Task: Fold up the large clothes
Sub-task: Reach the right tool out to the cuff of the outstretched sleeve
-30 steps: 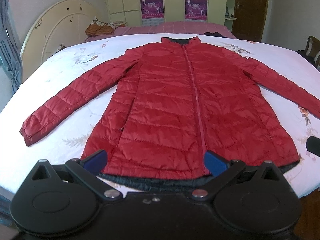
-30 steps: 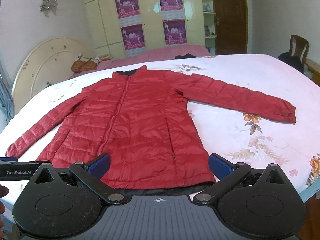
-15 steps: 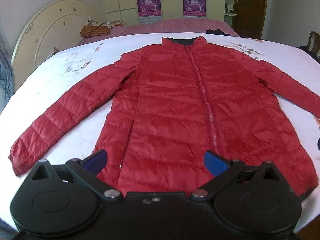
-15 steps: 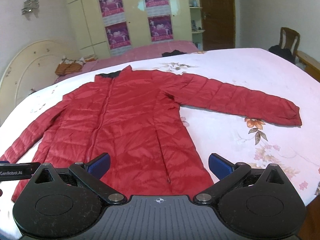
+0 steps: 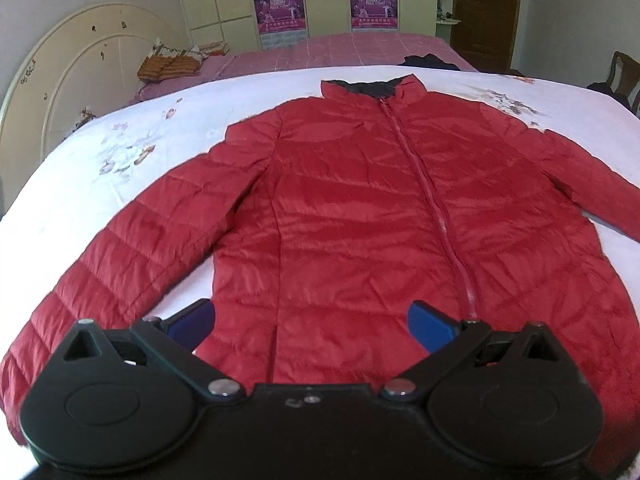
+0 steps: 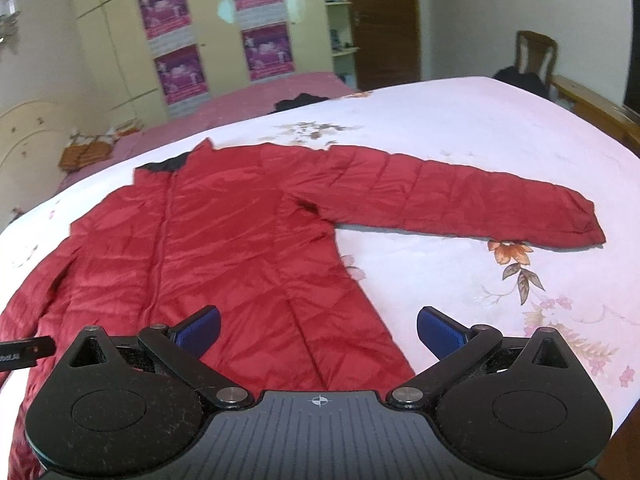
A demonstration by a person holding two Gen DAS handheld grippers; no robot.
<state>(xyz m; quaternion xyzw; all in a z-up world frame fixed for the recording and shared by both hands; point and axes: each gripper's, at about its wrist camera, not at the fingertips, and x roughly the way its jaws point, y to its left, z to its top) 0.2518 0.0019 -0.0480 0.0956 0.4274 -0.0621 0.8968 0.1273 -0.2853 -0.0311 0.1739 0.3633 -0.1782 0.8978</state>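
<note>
From the left wrist view, the red quilted puffer jacket [image 5: 360, 216] lies flat and face up on the floral bedsheet [image 5: 100, 184], zipped closed, dark collar lining at the far end, one sleeve [image 5: 120, 256] stretched out diagonally toward the near left. The left gripper [image 5: 312, 322] hovers above the lower body of the jacket with its blue fingers spread wide and nothing between them. No fold shows anywhere in the fabric.

From the right wrist view, the same jacket [image 6: 240, 248] spreads across the sheet, its other sleeve [image 6: 460, 204] reaching straight out to the right, cuff lying flat near a printed flower. The right gripper [image 6: 318, 330] hangs over the jacket's side edge near the hem, jaws also wide apart and empty.

By these views the task has barely begun: the jacket is laid out and smoothed, yet both sleeves still need folding in and the body still needs doubling over.
</note>
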